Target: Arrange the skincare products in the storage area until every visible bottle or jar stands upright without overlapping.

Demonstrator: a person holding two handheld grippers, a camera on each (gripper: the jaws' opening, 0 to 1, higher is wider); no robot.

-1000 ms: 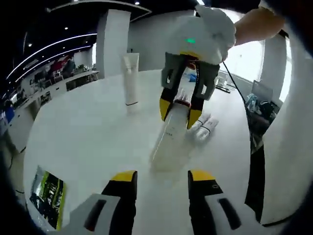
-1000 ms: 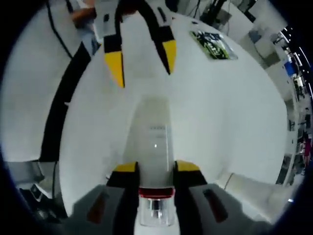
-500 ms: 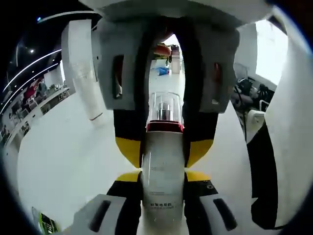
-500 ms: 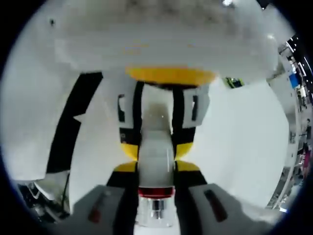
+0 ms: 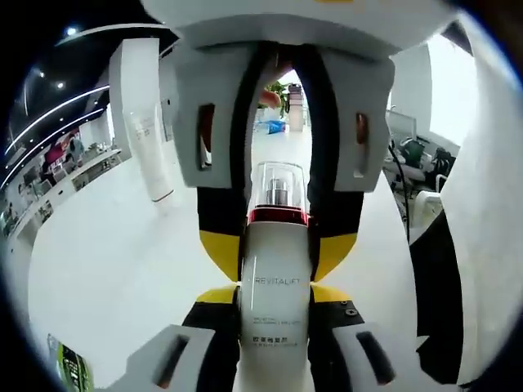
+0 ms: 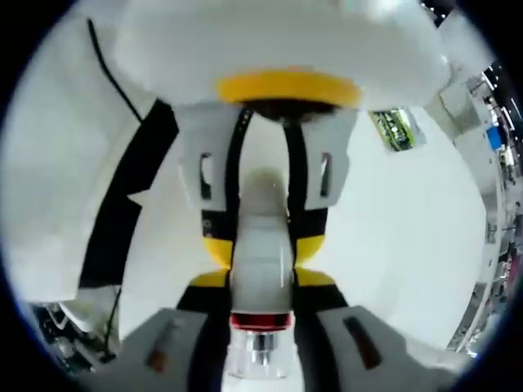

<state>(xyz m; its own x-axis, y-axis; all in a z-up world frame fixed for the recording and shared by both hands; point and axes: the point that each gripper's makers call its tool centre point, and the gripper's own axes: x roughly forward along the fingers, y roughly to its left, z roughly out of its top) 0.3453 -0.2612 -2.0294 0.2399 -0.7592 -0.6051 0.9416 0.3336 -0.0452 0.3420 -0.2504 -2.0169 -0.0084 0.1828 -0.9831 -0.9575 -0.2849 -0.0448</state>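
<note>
Holding the Revitalift pump bottle between both closed grippers, left gripper and right gripper; we see one white tube upright at 10 o'clock, this bottle not yet stood.

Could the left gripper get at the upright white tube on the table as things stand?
Probably not yet. The left gripper is shut on the bottle, which the right gripper also clamps from the far side. The white tube stands beyond, off to one side.
</note>
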